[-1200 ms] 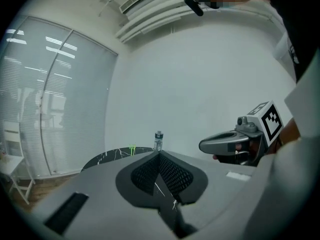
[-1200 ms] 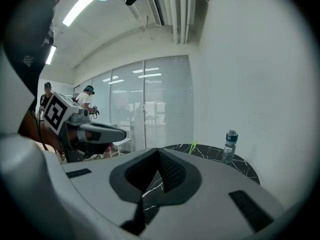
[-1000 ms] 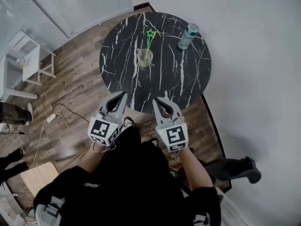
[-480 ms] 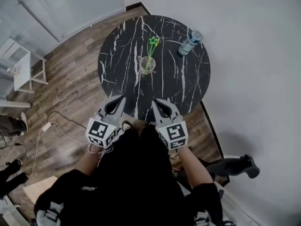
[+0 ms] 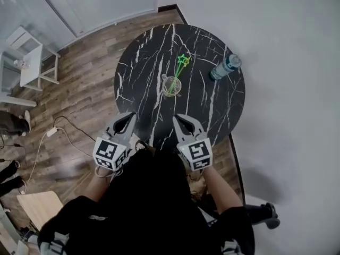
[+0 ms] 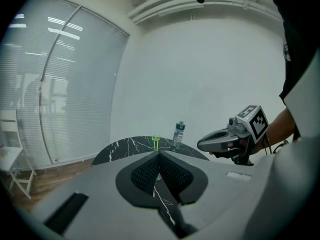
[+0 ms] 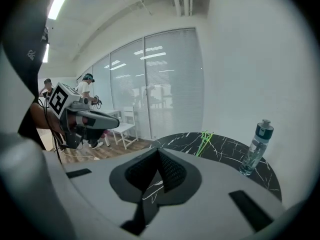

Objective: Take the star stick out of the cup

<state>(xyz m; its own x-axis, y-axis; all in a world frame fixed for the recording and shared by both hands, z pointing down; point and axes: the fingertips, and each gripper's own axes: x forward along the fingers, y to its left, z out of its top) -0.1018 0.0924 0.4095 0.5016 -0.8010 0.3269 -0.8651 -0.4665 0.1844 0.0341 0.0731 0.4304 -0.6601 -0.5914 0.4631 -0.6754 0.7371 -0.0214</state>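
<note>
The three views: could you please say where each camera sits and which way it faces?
Head view: on the person's head, looking steeply down at the table, cup and star stick; arms, left gripper and right gripper show.
Left gripper view: rides the left gripper, looking along its shut jaws toward the table; the right gripper shows.
Right gripper view: likewise, jaws shut; the left gripper shows.
Both gripper views share the star stick and bottle.

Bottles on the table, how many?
1. The bottle stands upright near the right edge of the table, apart from the cup holding the star stick.
</note>
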